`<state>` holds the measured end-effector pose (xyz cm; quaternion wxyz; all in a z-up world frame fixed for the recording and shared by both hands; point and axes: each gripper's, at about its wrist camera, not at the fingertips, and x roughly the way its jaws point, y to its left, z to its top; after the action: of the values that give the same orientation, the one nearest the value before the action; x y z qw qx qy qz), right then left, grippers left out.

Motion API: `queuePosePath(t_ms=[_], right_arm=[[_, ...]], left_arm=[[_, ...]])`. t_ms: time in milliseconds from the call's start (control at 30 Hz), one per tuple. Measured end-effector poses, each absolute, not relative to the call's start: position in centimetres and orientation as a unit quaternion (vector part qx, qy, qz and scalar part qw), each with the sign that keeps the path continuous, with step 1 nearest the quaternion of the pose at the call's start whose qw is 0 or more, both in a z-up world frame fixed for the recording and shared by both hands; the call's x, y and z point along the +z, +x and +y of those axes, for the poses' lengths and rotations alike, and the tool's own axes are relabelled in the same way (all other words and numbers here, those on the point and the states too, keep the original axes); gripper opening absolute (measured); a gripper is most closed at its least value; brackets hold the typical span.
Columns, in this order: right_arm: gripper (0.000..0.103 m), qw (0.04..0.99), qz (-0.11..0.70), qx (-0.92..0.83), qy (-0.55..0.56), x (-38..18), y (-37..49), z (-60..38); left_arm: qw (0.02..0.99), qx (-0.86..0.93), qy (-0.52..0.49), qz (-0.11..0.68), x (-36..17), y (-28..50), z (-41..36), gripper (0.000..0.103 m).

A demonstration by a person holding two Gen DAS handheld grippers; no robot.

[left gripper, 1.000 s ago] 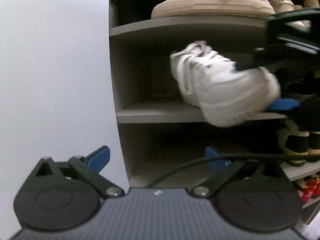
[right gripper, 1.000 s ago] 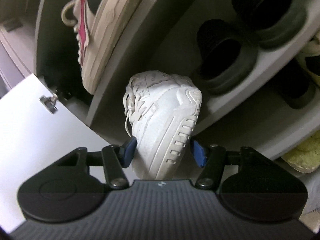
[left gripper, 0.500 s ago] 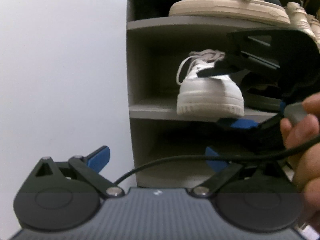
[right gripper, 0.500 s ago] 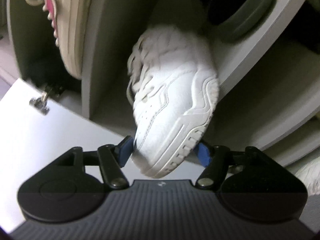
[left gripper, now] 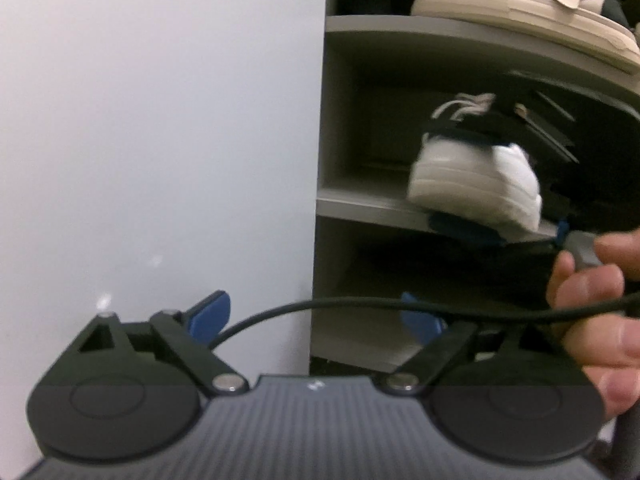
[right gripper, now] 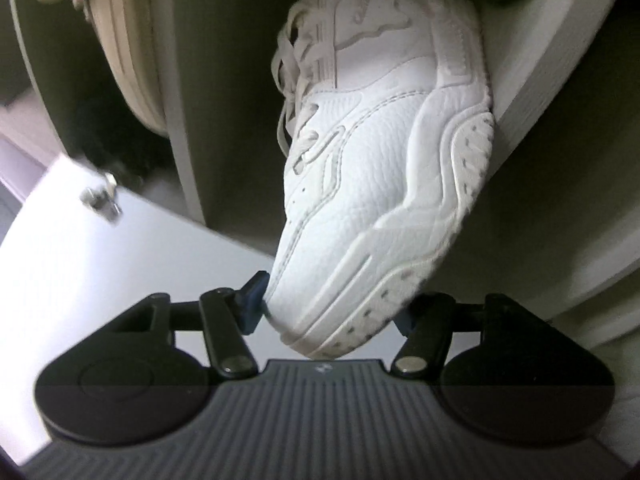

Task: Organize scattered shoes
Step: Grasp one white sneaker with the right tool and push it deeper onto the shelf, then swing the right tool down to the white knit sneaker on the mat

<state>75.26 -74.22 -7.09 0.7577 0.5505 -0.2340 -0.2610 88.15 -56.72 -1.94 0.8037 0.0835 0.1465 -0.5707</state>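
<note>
A white leather sneaker (right gripper: pixel 380 160) fills the right wrist view, its heel between the blue pads of my right gripper (right gripper: pixel 330 312). The pads press on its heel, and the jaws are closing on it. Its sole lies against the edge of a grey shelf (right gripper: pixel 532 80). In the left wrist view the same sneaker (left gripper: pixel 472 176) rests on the middle shelf (left gripper: pixel 360 204) of the cabinet, one blue pad above it and one below. My left gripper (left gripper: pixel 316 318) is in front of the cabinet's left edge, its jaws closing with nothing between them.
A cream and pink sneaker (left gripper: pixel 520 4) stands on the shelf above. The white cabinet door (left gripper: pixel 160 120) fills the left side, its hinge (right gripper: pixel 100 200) near the top. A hand (left gripper: pixel 592 312) and a black cable (left gripper: pixel 320 304) cross the lower right.
The right gripper has carried the white sneaker down onto the middle shelf and rolled with it. The left gripper has shifted left, so the cabinet sits further right in its view.
</note>
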Motion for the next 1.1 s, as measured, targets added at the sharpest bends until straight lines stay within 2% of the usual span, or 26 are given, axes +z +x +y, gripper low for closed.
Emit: queuePosePath(t_ms=[67,300,433,533,700,800,900,967,1067,1100], right_arm=[[0.065,0.747,-0.252,-0.282,0.547,-7.3,74.4,-74.1],[0.065,0.734,-0.265,-0.291,0.554,-6.9,73.9,-76.2],[0.066,0.742,-0.255,-0.296,0.544,-6.8,73.1,-76.2],[0.088,0.752,-0.231,-0.326,0.524,-6.2,71.4,-75.2],[0.087,0.794,-0.186,-0.378,0.438,-5.5,66.6,-71.4],[0.087,0.782,-0.146,-0.449,0.406,-8.3,65.1,-69.9],[0.087,0.754,-0.076,-0.5,0.42,-12.8,64.4,-69.8],[0.086,0.738,-0.018,-0.493,0.461,-17.1,64.8,-71.8],[0.077,0.711,0.044,-0.462,0.529,-23.1,65.9,-74.2],[0.077,0.701,0.064,-0.447,0.553,-25.3,66.3,-75.1]], left_arm=[[0.803,-0.572,0.082,0.148,-2.0,88.0,-56.6,0.099],[0.808,-0.567,0.084,0.137,-1.9,87.8,-56.3,0.098],[0.803,-0.573,0.089,0.137,-2.0,87.8,-55.9,0.103],[0.796,-0.581,0.093,0.139,-1.9,87.6,-55.5,0.103],[0.78,-0.6,0.098,0.147,-1.6,87.6,-54.7,0.103],[0.776,-0.604,0.101,0.151,-1.5,87.5,-54.5,0.103],[0.776,-0.6,0.105,0.163,-1.4,87.7,-54.8,0.103],[0.775,-0.597,0.113,0.173,-1.4,87.6,-55.0,0.103],[0.772,-0.59,0.141,0.192,-1.7,87.2,-55.3,0.103],[0.77,-0.59,0.146,0.196,-1.8,87.2,-55.2,0.103]])
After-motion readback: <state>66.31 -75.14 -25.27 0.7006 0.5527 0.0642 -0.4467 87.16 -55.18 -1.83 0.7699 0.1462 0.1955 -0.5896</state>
